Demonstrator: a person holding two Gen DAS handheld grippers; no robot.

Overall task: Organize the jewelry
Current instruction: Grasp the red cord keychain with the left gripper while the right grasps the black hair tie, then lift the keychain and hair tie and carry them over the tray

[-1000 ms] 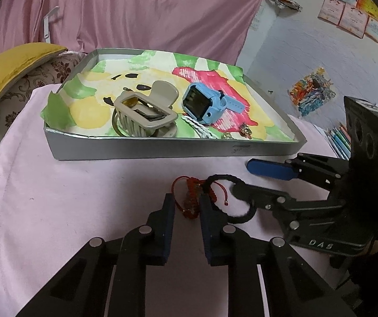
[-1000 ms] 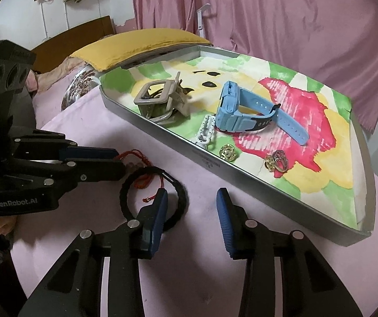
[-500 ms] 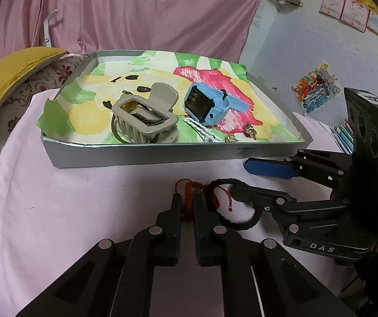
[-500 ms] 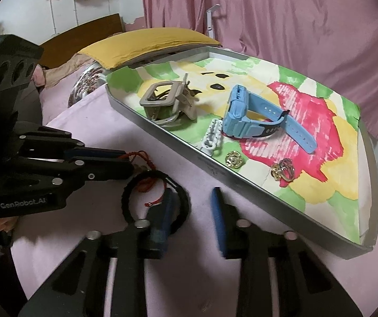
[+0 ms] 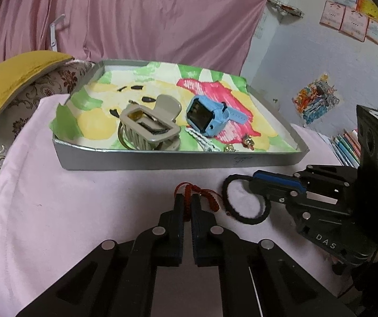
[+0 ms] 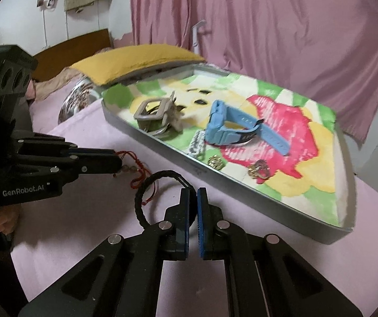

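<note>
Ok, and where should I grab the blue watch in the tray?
Take the watch by its case. It stands on edge in the tray, with screen and back roughly upright, so come straight down from above with the jaws across those two flat faces. The strap tail lies low and flat, which probably makes it harder to pinch.

My R gripper (image 6: 192,194) pinches black braided bracelet (image 6: 146,187) on pink cloth (image 6: 88,219); L gripper (image 6: 119,161) grips red cord bracelet (image 6: 136,170) beside tray (image 6: 241,185).
</note>
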